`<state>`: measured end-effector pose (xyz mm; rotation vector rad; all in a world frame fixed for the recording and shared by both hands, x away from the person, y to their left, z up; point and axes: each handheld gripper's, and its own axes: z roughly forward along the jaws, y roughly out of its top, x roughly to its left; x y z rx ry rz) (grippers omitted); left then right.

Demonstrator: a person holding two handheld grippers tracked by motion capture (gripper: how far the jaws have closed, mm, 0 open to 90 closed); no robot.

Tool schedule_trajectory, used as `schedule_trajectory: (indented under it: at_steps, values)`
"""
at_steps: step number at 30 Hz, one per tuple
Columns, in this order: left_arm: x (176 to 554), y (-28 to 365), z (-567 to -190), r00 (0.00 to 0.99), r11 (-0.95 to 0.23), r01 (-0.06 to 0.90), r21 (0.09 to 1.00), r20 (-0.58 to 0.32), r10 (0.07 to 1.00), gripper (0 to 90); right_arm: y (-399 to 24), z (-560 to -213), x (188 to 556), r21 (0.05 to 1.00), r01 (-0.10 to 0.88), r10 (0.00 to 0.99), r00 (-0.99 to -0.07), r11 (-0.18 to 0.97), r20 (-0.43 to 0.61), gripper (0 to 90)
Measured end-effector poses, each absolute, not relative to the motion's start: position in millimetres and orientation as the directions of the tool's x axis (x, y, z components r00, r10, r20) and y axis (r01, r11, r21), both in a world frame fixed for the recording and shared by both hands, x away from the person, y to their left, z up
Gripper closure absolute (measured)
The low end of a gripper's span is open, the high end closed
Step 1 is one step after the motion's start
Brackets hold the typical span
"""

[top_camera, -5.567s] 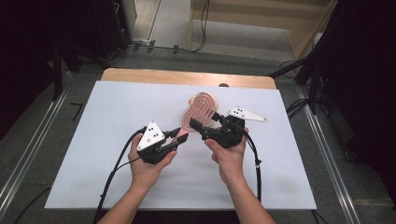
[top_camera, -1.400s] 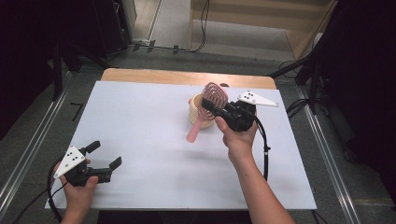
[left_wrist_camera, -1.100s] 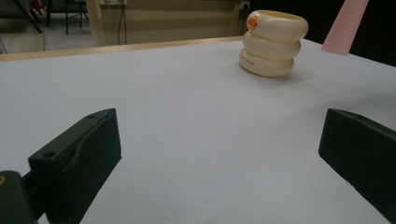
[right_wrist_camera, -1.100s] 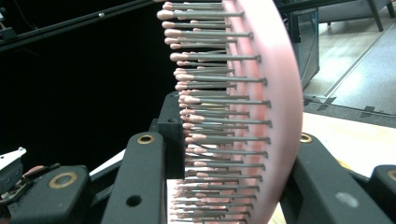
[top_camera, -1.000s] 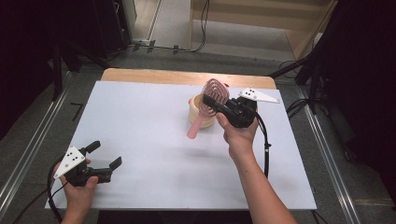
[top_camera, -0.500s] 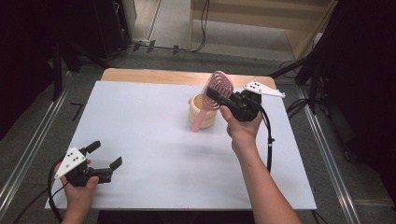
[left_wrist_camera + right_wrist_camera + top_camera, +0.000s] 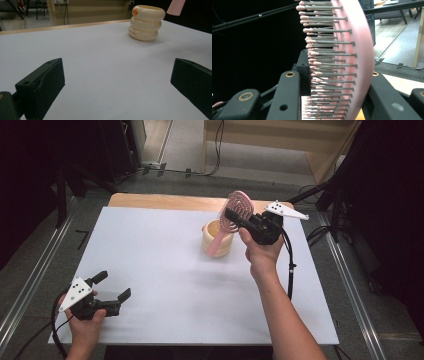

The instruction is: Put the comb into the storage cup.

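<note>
My right gripper point(image 7: 234, 215) is shut on the head of a pink hairbrush point(image 7: 235, 211) and holds it up over a cream ribbed cup point(image 7: 218, 238) at the far middle of the white table point(image 7: 165, 250). The brush handle points down at the cup's mouth. In the right gripper view the bristled brush head point(image 7: 342, 60) stands between the two black jaws. At the near left corner my left gripper point(image 7: 114, 287) rests open on the table with nothing between its jaws. Its own view shows the cup point(image 7: 146, 22) far off and the tip of the brush handle point(image 7: 175, 6) above it.
A wooden strip point(image 7: 165, 201) runs along the table's far edge. Metal rails point(image 7: 30, 285) flank the table on both sides, with dark stands and cables beyond. The right gripper's cable point(image 7: 290, 265) hangs beside the forearm.
The right gripper has carried the brush up and toward the far right, turning it more upright, so the handle now hangs over the cup. The left gripper has stayed put.
</note>
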<state>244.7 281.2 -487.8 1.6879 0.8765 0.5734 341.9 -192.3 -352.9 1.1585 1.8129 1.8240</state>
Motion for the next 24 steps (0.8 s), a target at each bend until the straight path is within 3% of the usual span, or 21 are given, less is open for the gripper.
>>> schedule_trajectory:
  at_steps: [24]
  values:
    - [245,281,-488,0.612,-0.132,0.26,0.957,-0.057,0.789,0.0,-200,-339,357,0.946,0.288,0.739,-0.603,-0.148,0.299,62.4]
